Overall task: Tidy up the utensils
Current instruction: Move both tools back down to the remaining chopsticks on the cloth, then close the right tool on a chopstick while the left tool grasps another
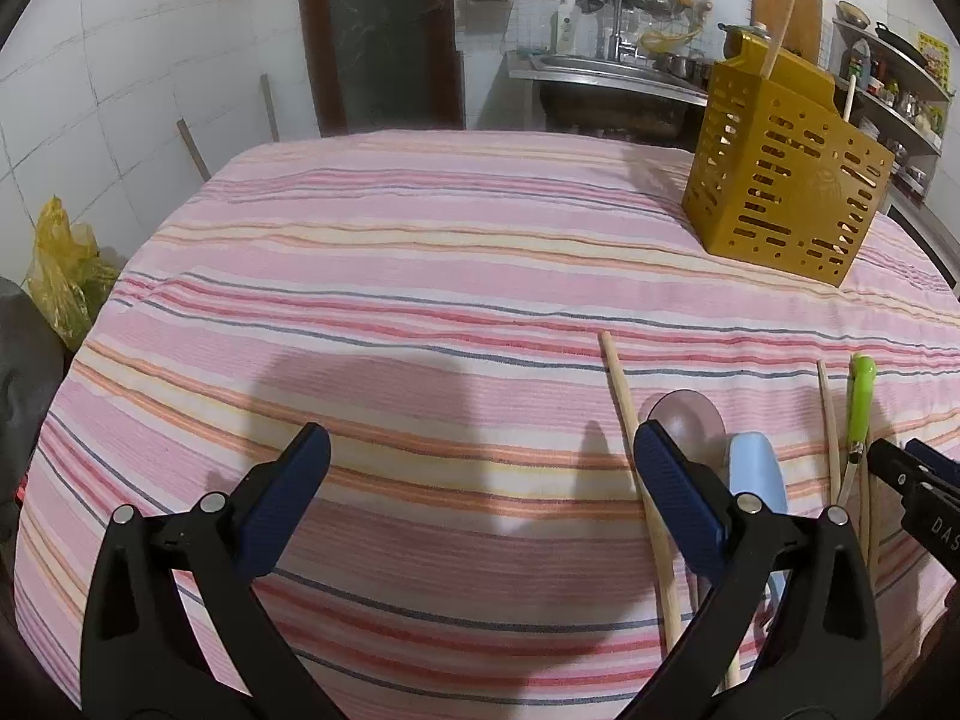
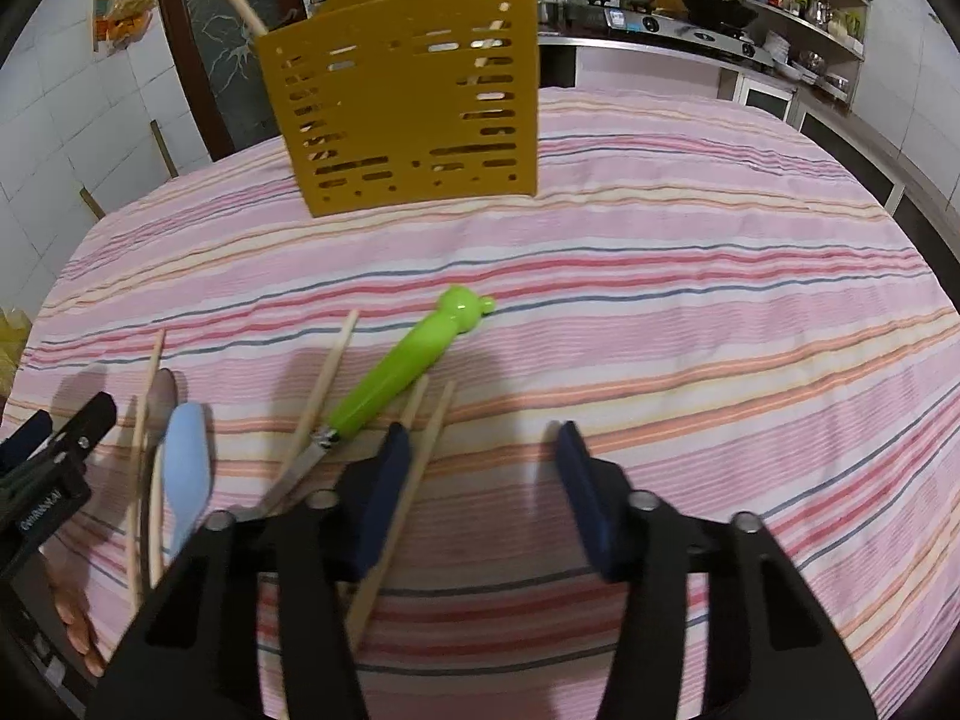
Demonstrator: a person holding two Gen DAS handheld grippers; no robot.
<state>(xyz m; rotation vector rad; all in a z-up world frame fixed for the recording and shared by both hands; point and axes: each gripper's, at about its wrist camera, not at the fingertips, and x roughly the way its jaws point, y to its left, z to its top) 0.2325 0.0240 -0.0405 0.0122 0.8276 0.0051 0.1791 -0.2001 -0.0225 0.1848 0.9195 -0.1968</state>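
We work on a table with a pink striped cloth [image 2: 660, 312] in a kitchen. Nearest, our right gripper [image 2: 480, 468] and left gripper [image 1: 480, 468] both stand wide apart, holding nothing. At 11 o'clock of the right one lie chopsticks [image 2: 327, 384], a green-handled knife [image 2: 396, 372] and a blue spoon [image 2: 187, 456]. Further, at 12 o'clock, stands the yellow holder [image 2: 408, 120]. We judge that the next step is to pick one utensil, which calls for closing on its handle.

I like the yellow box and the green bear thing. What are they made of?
The yellow box looks like matte plastic: thin walls with punched slots. The green bear handle looks like glossy plastic, since light glints on it; its blade looks like metal.
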